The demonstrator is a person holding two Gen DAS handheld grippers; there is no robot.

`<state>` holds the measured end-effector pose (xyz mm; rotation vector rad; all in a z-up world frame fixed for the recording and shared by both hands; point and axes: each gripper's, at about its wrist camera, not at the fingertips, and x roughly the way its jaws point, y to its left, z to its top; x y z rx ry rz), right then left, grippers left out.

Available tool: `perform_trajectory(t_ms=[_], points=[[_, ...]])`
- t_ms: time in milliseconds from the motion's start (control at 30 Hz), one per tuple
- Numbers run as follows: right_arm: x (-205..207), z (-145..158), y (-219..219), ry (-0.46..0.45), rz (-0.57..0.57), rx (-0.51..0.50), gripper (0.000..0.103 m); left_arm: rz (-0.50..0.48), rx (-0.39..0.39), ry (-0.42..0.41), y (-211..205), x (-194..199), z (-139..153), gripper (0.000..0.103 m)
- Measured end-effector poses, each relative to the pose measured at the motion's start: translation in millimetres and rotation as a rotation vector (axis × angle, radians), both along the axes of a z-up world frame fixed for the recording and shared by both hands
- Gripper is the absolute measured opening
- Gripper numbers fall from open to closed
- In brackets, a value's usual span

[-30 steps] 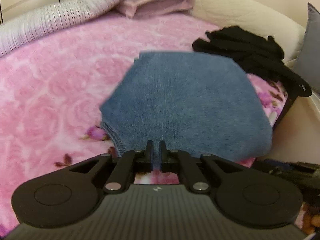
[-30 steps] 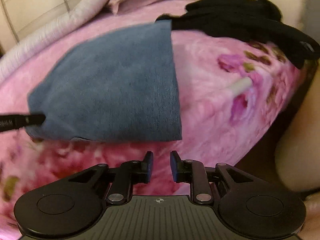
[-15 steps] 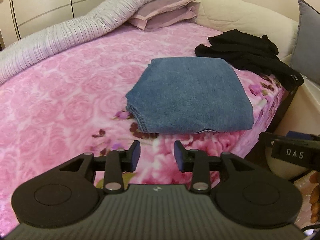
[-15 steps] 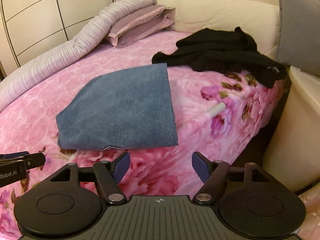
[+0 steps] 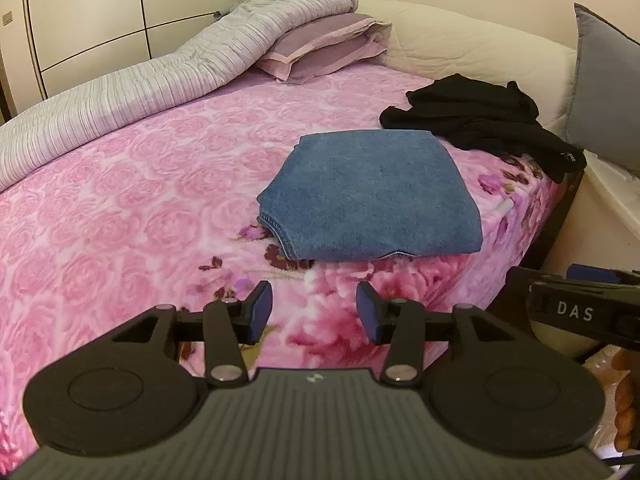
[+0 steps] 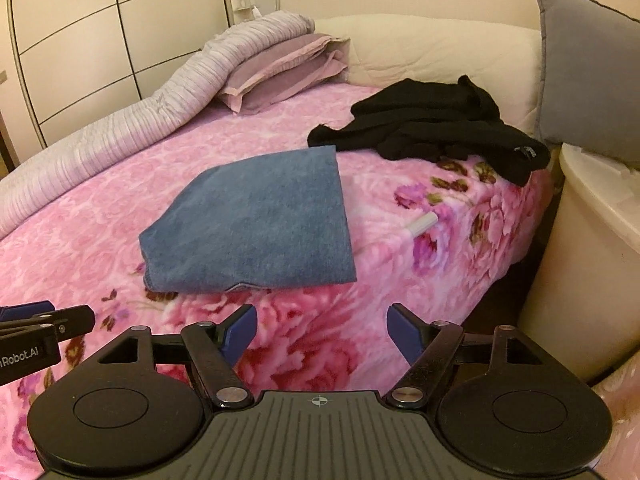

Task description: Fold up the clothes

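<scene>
A folded blue garment (image 5: 372,196) (image 6: 256,224) lies flat on the pink rose blanket (image 5: 132,208) near the bed's corner. A crumpled black garment (image 5: 476,120) (image 6: 432,124) sits behind it toward the headboard. My left gripper (image 5: 314,312) hovers in front of the blue piece, its jaws still opening, nothing between them. My right gripper (image 6: 322,330) stands wide open, also short of the blue piece and holding nothing. Each gripper's tip shows at the edge of the other's view.
A striped grey duvet (image 5: 132,88) is bunched along the bed's far side over purple pillows (image 5: 324,48). A grey cushion (image 6: 588,88) and a cream cabinet (image 6: 580,276) stand at the right. A small white tube (image 6: 422,224) lies on the blanket right of the blue garment.
Both grippers let go of the blue garment, opened, and pulled back and up from it. The garment now lies folded on the blanket.
</scene>
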<state>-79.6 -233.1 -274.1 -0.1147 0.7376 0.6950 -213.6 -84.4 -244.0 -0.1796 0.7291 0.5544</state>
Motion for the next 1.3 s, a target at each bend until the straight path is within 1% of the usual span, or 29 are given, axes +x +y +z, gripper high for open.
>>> perform_trajectory(t_ms=[167, 300, 433, 567, 600, 667, 733, 800, 867, 900, 967, 1133, 1200, 1300], points=[[-5.9, 2.0, 2.5, -0.001, 0.013, 0.001, 0.075, 0.01, -0.01, -0.011, 1.7, -8.8, 1.5, 0.042], [-10.1, 5.0, 10.5, -0.015, 0.03, -0.002, 0.075, 0.031, -0.029, -0.025, 10.7, -13.7, 1.4, 0.044], [-9.8, 3.4, 20.0, -0.024, 0.05, -0.015, 0.075, 0.048, -0.053, -0.027, 23.1, -9.7, -1.9, 0.044], [-2.7, -1.8, 26.7, -0.025, 0.05, -0.035, 0.075, 0.041, -0.078, -0.025, 33.0, 0.9, -8.1, 0.044], [0.5, -3.8, 27.4, -0.02, 0.046, -0.037, 0.075, 0.038, -0.09, -0.028, 36.5, 3.4, -10.1, 0.044], [8.1, -8.6, 28.2, -0.003, 0.041, -0.038, 0.075, 0.031, -0.142, -0.046, 48.2, 7.3, -14.8, 0.044], [21.8, -16.2, 25.7, 0.041, 0.034, -0.025, 0.075, 0.039, -0.218, -0.077, 67.4, 9.7, -20.0, 0.044], [40.3, -23.2, 19.2, 0.109, 0.019, 0.01, 0.075, 0.056, -0.305, -0.116, 91.5, 11.8, -25.7, 0.045], [63.3, -28.9, 10.2, 0.186, -0.006, 0.062, 0.075, 0.07, -0.375, -0.151, 118.8, 16.8, -31.7, 0.045], [75.1, -31.1, 5.5, 0.218, -0.018, 0.087, 0.075, 0.064, -0.39, -0.164, 131.5, 22.0, -34.5, 0.046], [99.7, -31.5, -1.2, 0.255, -0.026, 0.135, 0.075, 0.052, -0.422, -0.19, 156.9, 32.4, -40.1, 0.049], [172.1, -37.1, 0.3, 0.377, -0.008, 0.271, 0.075, 0.015, -0.502, -0.242, 219.0, 64.8, -58.0, 0.05], [197.4, -40.9, 8.0, 0.422, 0.004, 0.301, 0.075, 0.002, -0.53, -0.249, 240.2, 80.7, -65.1, 0.05], [229.1, -51.3, 27.2, 0.47, 0.02, 0.313, 0.075, -0.024, -0.558, -0.255, 258.7, 101.4, -72.2, 0.051]])
